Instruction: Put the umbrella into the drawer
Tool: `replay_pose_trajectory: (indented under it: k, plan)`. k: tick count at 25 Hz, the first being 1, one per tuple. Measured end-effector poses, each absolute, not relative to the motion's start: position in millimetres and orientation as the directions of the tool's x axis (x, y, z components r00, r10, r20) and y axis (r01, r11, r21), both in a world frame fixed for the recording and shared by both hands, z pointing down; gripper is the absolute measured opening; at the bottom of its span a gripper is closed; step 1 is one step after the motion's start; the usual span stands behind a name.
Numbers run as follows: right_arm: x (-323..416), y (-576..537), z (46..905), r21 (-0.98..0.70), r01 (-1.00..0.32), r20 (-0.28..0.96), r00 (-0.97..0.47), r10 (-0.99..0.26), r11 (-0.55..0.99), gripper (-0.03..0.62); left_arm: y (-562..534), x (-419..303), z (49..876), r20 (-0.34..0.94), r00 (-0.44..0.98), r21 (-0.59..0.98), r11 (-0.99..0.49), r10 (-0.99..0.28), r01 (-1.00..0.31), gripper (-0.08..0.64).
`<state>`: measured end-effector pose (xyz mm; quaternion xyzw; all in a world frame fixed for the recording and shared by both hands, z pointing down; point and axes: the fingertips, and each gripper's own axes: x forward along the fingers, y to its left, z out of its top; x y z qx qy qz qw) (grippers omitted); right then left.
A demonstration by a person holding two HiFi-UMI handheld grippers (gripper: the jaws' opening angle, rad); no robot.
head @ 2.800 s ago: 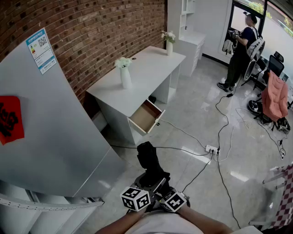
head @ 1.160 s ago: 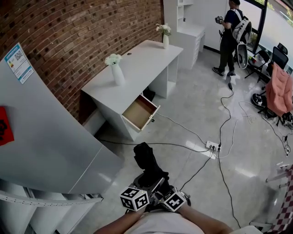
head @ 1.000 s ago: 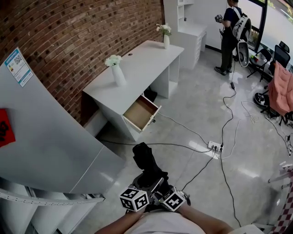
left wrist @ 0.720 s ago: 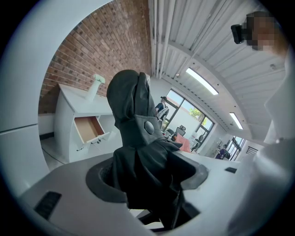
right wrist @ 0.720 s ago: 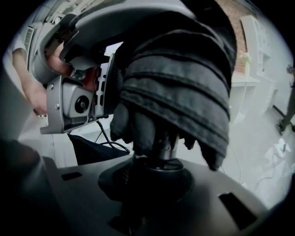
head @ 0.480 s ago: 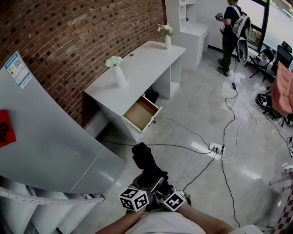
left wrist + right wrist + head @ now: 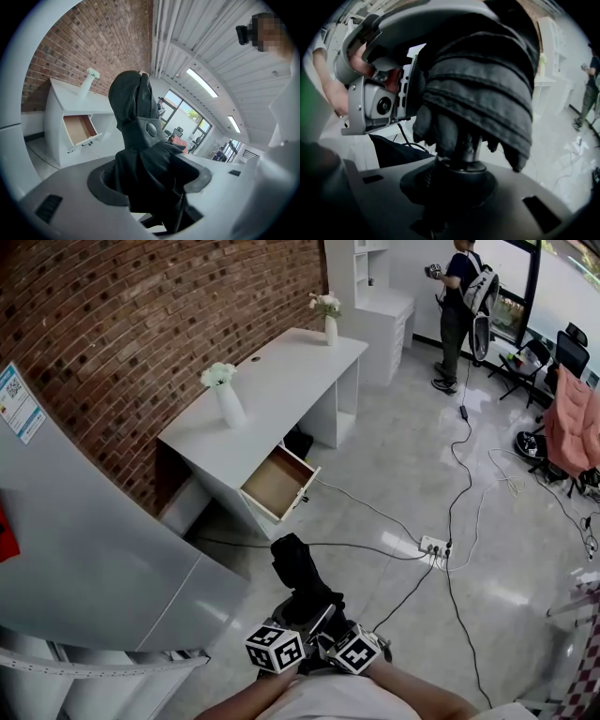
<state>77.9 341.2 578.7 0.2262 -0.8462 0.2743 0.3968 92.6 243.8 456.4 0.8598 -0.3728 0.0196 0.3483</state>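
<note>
Left claw (image 7: 151,186) clamped on cloth of folded black umbrella (image 7: 296,564); right claw (image 7: 459,183) clamped on its near end. Umbrella held above floor (image 7: 394,474), well apart from open drawer (image 7: 277,483) of white desk (image 7: 281,371).

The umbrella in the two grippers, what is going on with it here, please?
A person is carrying a folded black umbrella with both grippers. The left gripper is shut on its gathered fabric, and the right gripper is shut on its lower end, near the handle. Ahead, across the floor, a drawer stands pulled open under a white desk. It looks empty. The umbrella is not yet in the drawer, which is some way off.
</note>
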Motion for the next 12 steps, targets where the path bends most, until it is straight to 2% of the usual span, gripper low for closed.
replay_pose_trajectory:
  k: [6, 12]
  plan:
    - [83, 308, 588, -0.291, -0.635, 0.804, -0.568, -0.177, 0.716, 0.086, 211, 102, 465, 0.302, 0.744, 0.579, -0.506, -0.596, -0.64, 0.275]
    - [69, 283, 597, -0.34, -0.623, 0.819, -0.565, -0.104, 0.704, 0.086, 175, 86, 485, 0.336, 0.743, 0.634, -0.445, -0.578, -0.633, 0.275]
